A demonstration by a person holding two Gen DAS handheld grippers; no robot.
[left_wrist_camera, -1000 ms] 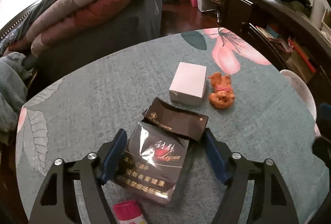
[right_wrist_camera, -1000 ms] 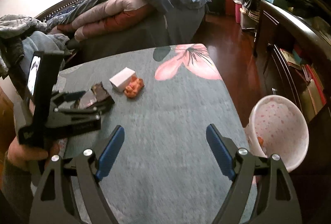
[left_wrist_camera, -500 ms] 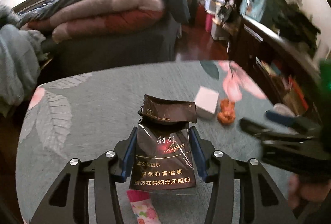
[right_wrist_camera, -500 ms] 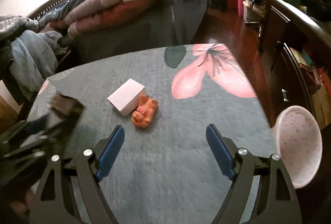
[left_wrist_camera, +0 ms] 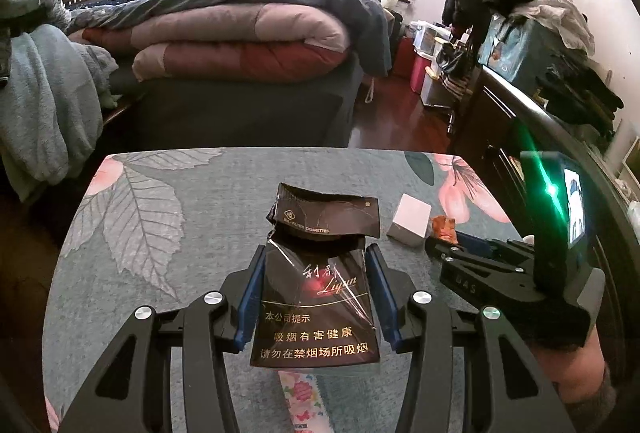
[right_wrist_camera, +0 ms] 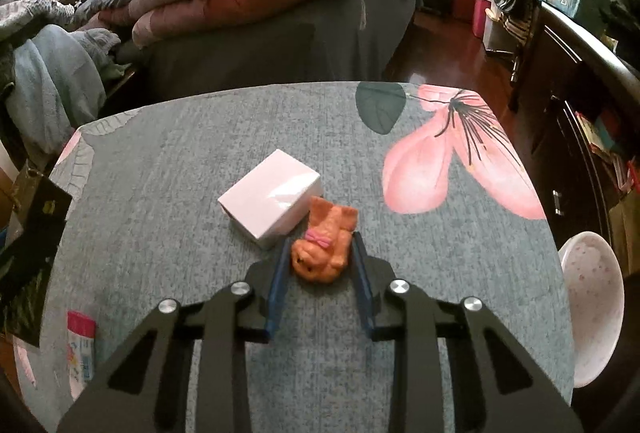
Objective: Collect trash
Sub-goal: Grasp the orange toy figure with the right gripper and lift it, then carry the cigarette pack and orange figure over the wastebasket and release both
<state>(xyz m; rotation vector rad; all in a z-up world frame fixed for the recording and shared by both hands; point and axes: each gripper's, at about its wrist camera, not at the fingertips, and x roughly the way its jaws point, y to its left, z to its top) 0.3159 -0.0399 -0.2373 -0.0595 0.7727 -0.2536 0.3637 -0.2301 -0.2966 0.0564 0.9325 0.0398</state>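
left wrist view: at the left edge hangs a pale blue blanket (left_wrist_camera: 44, 113), and behind the table a bed (left_wrist_camera: 224, 45) carries folded quilts. the grey-green table cloth (left_wrist_camera: 160, 217) with leaf and flower print fills the middle of the frame. in the lower centre the left gripper (left_wrist_camera: 314, 293) pinches a dark cigarette pack (left_wrist_camera: 320, 297) by its two sides, both blue pads pressing on it, and the pack is lifted off the cloth with its torn lid flap open at the top. under the pack, at the bottom edge, lies a pink floral wrapper (left_wrist_camera: 302, 401). to the right of the pack stands a small white box (left_wrist_camera: 411, 220), and just beside it an orange toy figure (left_wrist_camera: 443, 227). at the right side the right gripper (left_wrist_camera: 460, 239) reaches to this figure, with the person's hand (left_wrist_camera: 568, 365) under it.

right wrist view: the pink wrapper (right_wrist_camera: 80, 349) is at the lower left, the white box (right_wrist_camera: 272, 203) in the centre. the right gripper (right_wrist_camera: 320, 261) has just been closing, and its pads are now on both sides of the orange figure (right_wrist_camera: 324, 249), which lies on the cloth touching the box. at the right edge a white speckled bin (right_wrist_camera: 592, 309) stands below the table.
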